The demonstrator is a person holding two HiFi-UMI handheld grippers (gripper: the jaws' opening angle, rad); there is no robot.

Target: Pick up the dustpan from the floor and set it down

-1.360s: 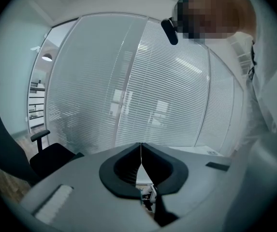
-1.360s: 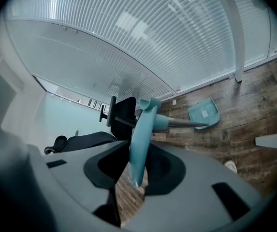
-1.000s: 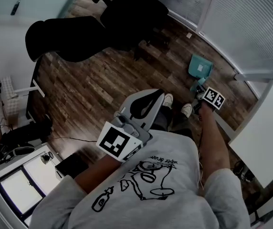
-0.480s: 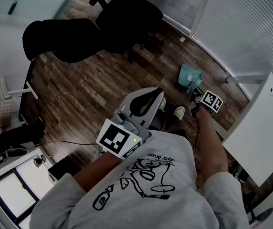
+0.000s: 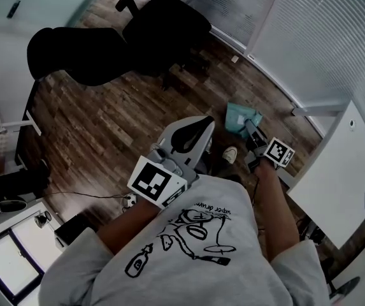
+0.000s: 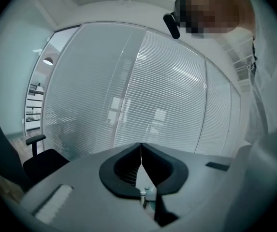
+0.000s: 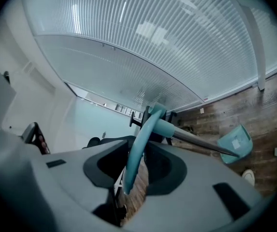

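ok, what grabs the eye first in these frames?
The teal dustpan comes first: the right gripper is clamped on its handle, with the pan end down toward the wood floor by the window blinds. Next is the left gripper, shut and empty, in front of the person's chest. Black office chairs fill the head view's upper left.

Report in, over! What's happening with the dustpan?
Right gripper shut on dustpan handle. Left gripper shut, empty. Pan down by wood floor, near shoe. Office chair well clear.

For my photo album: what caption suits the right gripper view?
The right gripper clamps the teal dustpan handle, its pan out over the wood floor.
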